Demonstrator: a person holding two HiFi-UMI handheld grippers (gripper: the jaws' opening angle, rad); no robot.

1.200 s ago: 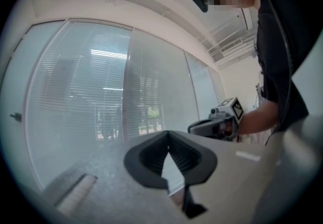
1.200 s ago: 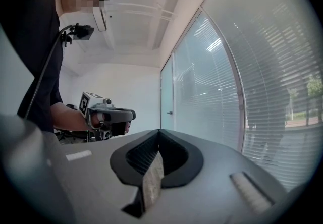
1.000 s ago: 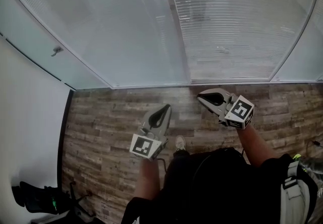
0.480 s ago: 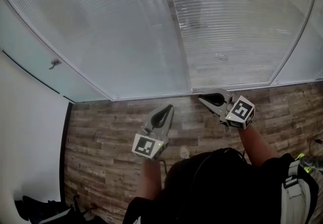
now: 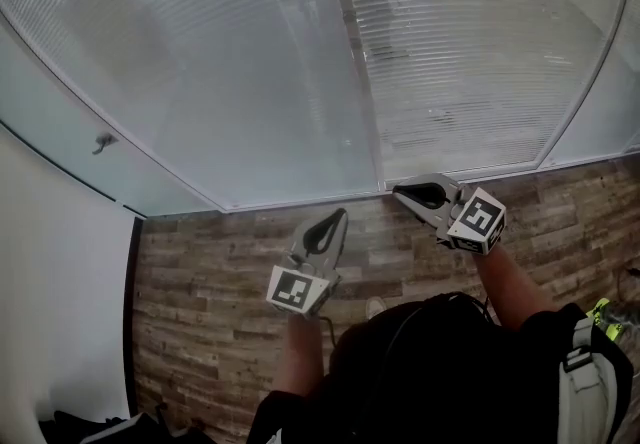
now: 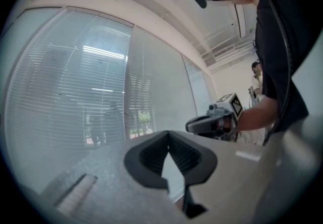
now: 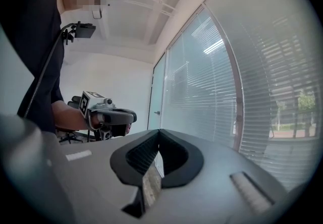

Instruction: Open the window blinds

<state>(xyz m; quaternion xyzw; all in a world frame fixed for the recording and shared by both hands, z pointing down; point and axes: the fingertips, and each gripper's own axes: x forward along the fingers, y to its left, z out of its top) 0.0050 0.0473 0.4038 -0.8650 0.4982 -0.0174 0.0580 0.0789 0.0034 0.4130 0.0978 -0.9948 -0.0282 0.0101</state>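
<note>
The window blinds (image 5: pixel 230 52) hang shut behind glass panes, their thin white slats lying flat; they also fill the left gripper view (image 6: pixel 75 97) and the right gripper view (image 7: pixel 262 92). My left gripper (image 5: pixel 337 216) is shut and empty, held level a short way from the foot of the glass. My right gripper (image 5: pixel 398 192) is shut and empty too, its tip by the bottom rail of the window. Each gripper sees the other: the right gripper (image 6: pixel 190 126) in the left gripper view, the left gripper (image 7: pixel 132 115) in the right gripper view. No cord or wand is visible.
A grey vertical post (image 5: pixel 352 52) splits the two glass panes. A frosted glass door with a handle (image 5: pixel 101 142) stands to the left, then a white wall (image 5: pixel 50 292). Wooden floor (image 5: pixel 200 272) lies below. The person's foot (image 5: pixel 377 308) shows between the arms.
Both grippers and the person have moved toward the window; the bottom rail now lies level with the right gripper's tip. Both jaws stay shut.
</note>
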